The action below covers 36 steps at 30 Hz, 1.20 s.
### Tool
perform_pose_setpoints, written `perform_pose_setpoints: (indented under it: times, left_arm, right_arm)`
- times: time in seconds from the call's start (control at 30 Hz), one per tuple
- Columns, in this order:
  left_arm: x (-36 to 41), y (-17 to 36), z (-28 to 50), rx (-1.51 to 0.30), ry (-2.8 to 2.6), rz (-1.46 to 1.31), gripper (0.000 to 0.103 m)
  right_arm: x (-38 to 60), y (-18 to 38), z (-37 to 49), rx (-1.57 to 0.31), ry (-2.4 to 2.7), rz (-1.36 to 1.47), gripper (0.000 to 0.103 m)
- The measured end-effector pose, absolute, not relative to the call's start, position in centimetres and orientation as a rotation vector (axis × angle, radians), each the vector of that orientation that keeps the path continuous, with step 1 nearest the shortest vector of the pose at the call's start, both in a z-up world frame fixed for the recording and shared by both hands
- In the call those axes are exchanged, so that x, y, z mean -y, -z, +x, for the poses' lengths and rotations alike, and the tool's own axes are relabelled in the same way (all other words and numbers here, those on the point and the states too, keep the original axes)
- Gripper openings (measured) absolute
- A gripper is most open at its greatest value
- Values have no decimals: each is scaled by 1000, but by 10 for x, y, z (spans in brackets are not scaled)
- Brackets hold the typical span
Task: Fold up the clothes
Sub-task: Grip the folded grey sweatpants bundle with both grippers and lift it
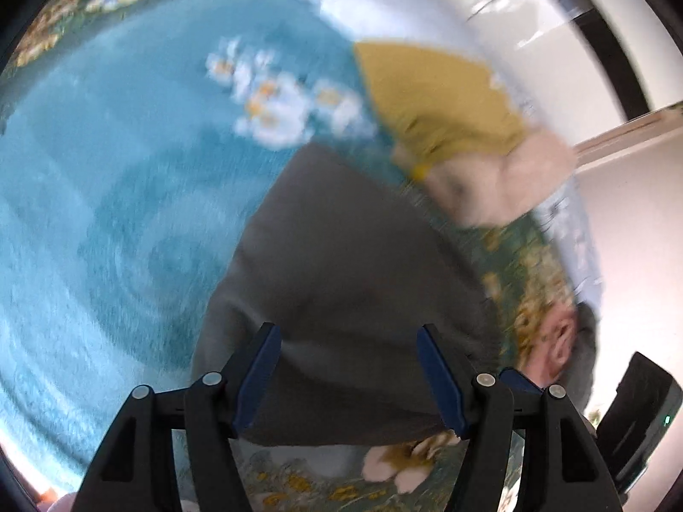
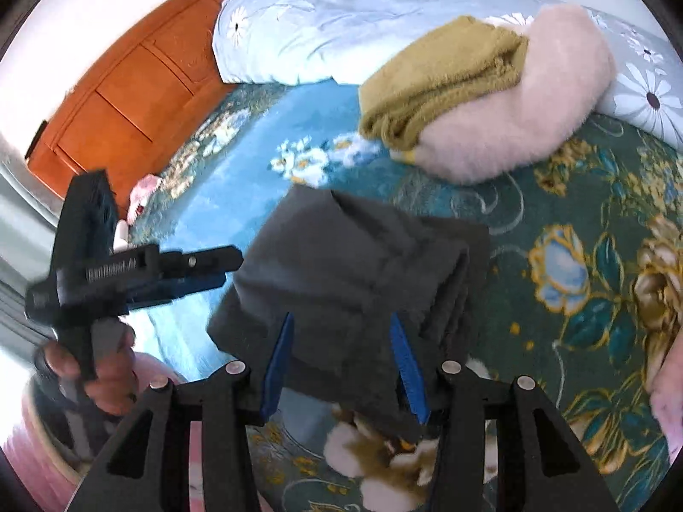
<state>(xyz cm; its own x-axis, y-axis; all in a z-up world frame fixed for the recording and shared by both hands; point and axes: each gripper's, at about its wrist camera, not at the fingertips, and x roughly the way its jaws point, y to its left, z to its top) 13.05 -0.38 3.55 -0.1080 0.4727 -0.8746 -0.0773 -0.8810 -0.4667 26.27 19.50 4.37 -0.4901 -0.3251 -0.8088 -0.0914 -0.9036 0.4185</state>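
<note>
Grey garment [image 2: 350, 264], folded, mustard towel [image 2: 439, 85] and pink pillow [image 2: 525, 119] beyond

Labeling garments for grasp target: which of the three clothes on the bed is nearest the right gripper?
The dark grey garment, directly under the right gripper. The mustard one and pink fluffy one lie stacked farther back.

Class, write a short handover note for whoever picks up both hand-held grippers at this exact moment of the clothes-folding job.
Left hand-held gripper: open, nothing held, over the near end of the grey garment.
Right hand-held gripper: jaws apart, the grey garment's near edge lies between the fingers; the pads do not seem to press on it.
Things: the grey garment lies folded into a compact stack on the floral bedspread. Behind it a folded mustard garment leans on a fluffy pink item.
Done: the grey and mustard pieces look folded.
Left: tidy or move the grey stack; whether the pink item needs folding is unclear.
</note>
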Motion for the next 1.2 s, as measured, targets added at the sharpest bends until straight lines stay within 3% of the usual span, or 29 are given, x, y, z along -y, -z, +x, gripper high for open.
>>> perform_pose_setpoints:
  times: [0.27,0.5,0.57,0.63,0.7,0.77,0.87,0.93,1.2]
  left_arm:
    - [-2,-20,124,423,-1997,-1904,70]
    - [39,-45,122,686,-2172,-1668,74]
    - [52,-24,114,791,-2167,-1796,79]
    - [62,2,110,952,-2026,-1917,80]
    - [61,8,107,957,-1999,-1932,84]
    - [56,10,102,932,-1983,-1928,85]
    - [48,21,91,854,-1955,-1963,94]
    - [49,28,87,873,-1921,-1985,96]
    - [54,42,76,926,-1837,-1981,98]
  right_arm:
    - [-210,6,251,813,2460,1682,49]
    - [-228,-20,263,889,2502,1547,50]
    - [-239,-7,262,947,2480,1608,62]
    - [-250,10,264,1062,2425,1648,65]
    - [-261,26,269,1292,2321,1588,72]
    - [-266,33,270,1402,2269,1522,77]
    - [-266,37,264,1429,2233,1473,83]
    - [-263,40,258,1428,2209,1448,95]
    - [-267,55,251,1477,2176,1435,99]
